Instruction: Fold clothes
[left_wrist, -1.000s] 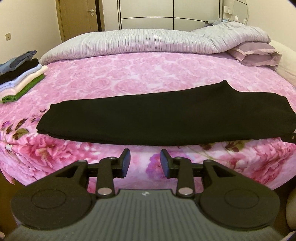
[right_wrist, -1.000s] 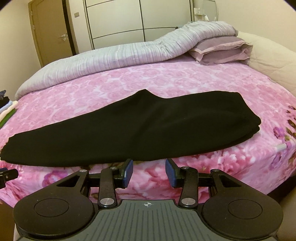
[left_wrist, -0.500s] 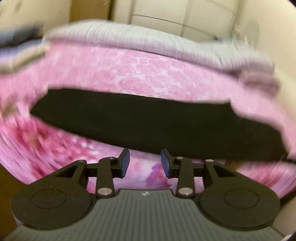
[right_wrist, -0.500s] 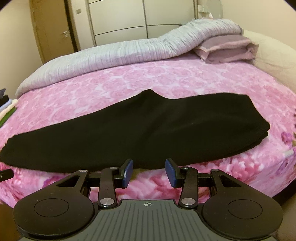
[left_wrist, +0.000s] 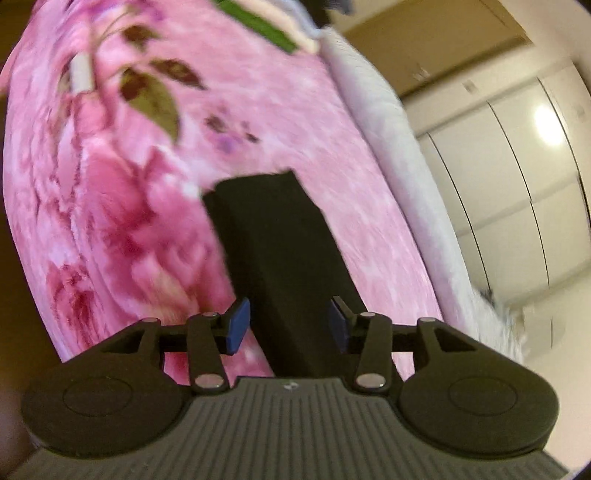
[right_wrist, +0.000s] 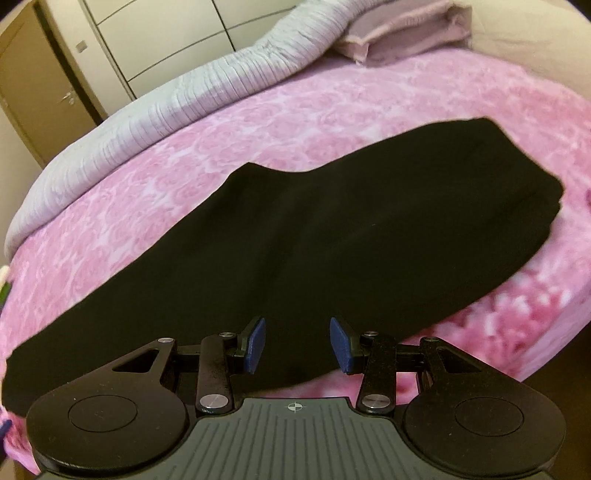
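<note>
1. The left gripper (left_wrist: 286, 325) has its jaws wide apart, and nothing is held between the blue pads (left_wrist: 238, 325). The long black folded garment of soft cloth (left_wrist: 280, 254) passes through the gap and runs away toward 12 o'clock, a little to 11, where its narrow end stops on the bed. This view is tilted and blurred, so I cannot tell if the pads touch the cloth.

2. The right gripper (right_wrist: 297, 345) also has its jaws wide apart and grips nothing. The same black garment (right_wrist: 314, 229) lies directly ahead at 12 o'clock, with its near edge just at the fingertips.

3. In the right wrist view the long axis of the garment goes from about 8 o'clock to 2 o'clock, so it lies crosswise to these jaws. In the left wrist view the axis lies along the jaws. I judge that the left gripper is the nearer one to the narrow end and the right gripper to the middle and the wide end.

4. The garment rests flat on the pink rose-patterned bed cover (right_wrist: 332, 107), already doubled lengthwise as it seems.

5. Farther out, a pale grey ribbed quilt (right_wrist: 207, 88) lies at 11 o'clock, and a stack of folded clothes (left_wrist: 273, 26) is at 12 o'clock in the left wrist view.
</note>
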